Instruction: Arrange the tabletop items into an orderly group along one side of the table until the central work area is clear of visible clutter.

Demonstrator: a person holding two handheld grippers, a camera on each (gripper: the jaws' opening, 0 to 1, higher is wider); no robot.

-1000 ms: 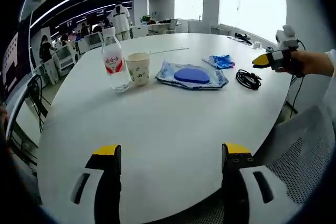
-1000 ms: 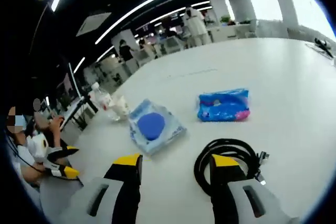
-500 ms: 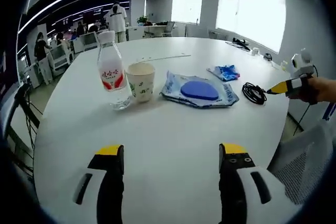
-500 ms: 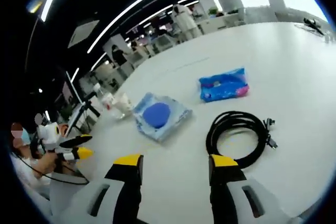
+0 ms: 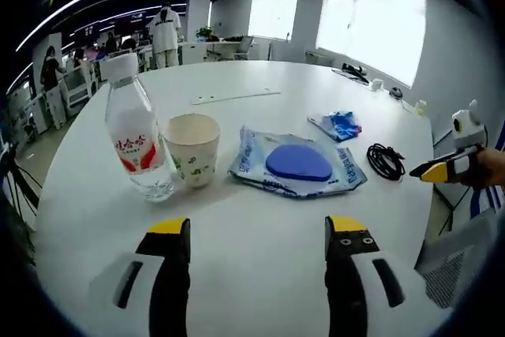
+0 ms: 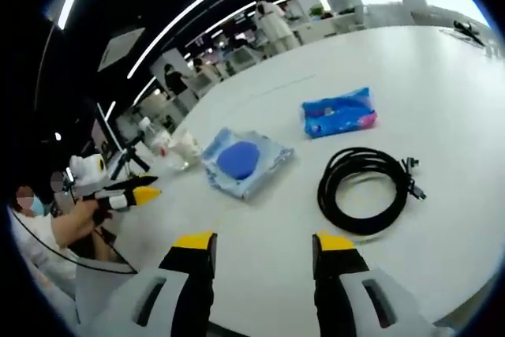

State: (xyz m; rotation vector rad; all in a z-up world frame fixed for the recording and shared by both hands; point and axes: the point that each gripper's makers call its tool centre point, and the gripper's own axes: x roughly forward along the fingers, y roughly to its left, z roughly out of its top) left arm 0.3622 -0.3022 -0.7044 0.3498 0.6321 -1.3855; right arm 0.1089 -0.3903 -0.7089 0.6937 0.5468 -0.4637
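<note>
White table: one bottle, one cup, one cable; both tongs apart.

Water bottle label carries red print; too small to read.

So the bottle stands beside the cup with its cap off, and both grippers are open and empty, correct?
Not quite: the bottle has its white cap on, as the left gripper view shows. The rest holds: it stands right beside the cup, and the left gripper and right gripper both have their jaws apart with nothing between them.
</note>
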